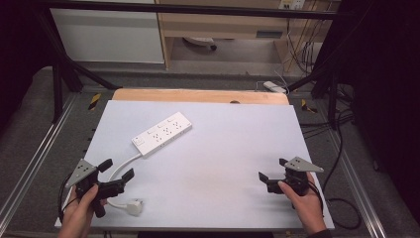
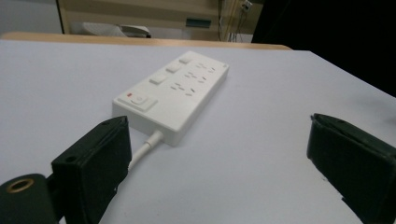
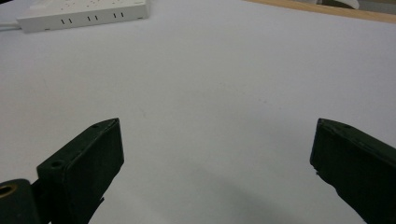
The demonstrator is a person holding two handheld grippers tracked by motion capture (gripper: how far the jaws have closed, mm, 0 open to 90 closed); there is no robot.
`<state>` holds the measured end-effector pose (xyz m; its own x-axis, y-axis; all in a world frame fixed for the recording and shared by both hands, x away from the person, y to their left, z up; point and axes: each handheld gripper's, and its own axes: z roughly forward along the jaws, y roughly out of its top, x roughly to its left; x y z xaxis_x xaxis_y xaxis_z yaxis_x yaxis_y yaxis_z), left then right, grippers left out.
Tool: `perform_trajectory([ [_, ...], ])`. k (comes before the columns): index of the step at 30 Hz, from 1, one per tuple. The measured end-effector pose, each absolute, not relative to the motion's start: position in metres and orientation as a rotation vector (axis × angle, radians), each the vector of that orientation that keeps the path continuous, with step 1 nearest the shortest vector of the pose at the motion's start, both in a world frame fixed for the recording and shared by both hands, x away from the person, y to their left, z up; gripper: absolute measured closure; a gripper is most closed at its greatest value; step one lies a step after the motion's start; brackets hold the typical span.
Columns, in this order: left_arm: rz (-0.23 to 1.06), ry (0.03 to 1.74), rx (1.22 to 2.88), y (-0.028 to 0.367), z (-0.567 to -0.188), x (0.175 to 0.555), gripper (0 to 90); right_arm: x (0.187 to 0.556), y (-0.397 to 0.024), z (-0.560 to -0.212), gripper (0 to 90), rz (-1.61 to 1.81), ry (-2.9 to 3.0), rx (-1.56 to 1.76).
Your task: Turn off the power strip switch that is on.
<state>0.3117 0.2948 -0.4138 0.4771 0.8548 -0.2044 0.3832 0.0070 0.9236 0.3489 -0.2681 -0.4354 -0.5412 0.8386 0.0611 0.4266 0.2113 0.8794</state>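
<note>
As seen from the high view, the person's hands enter at the near edge of the table (image 1: 237, 148), each holding a two-jaw gripper. The left gripper (image 1: 118, 169) sits at the near left corner with its jaws spread wide and nothing between them; the right gripper (image 1: 273, 170) sits at the near right, jaws likewise spread and holding nothing. Just beside the left hand (image 1: 81, 210), a white plug (image 1: 134, 206) lies on the table surface, close to the near edge. From it a white cord (image 1: 124, 164) curves away, passing between the left gripper's jaws in the high view, though whether it touches them cannot be told. The cord runs into the near end of a white power strip (image 1: 162, 133), which lies flat on the left half of the table, set diagonally, well apart from the right gripper. In the left gripper view, the power strip (image 2: 173, 95) lies just ahead of the open jaws, its switch at the near end. In the right gripper view, the power strip (image 3: 84, 14) lies far off at the upper left.
</note>
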Motion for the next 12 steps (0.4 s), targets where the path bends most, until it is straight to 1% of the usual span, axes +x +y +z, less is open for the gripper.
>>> perform_trajectory([
  [7, 0.526, 1.072, 1.710, 0.282, -0.423, 0.309, 6.6, 0.351, -0.268, -0.439, 3.2, 1.247, 2.075, 1.186],
  [9, 0.496, 1.076, 1.708, 0.281, -0.426, 0.308, 6.8, 0.352, -0.269, -0.441, 2.9, 1.241, 2.071, 1.197],
  [12, 0.515, 1.095, 1.712, 0.281, -0.430, 0.307, 7.4, 0.358, -0.269, -0.448, 3.1, 1.152, 2.076, 1.250],
])
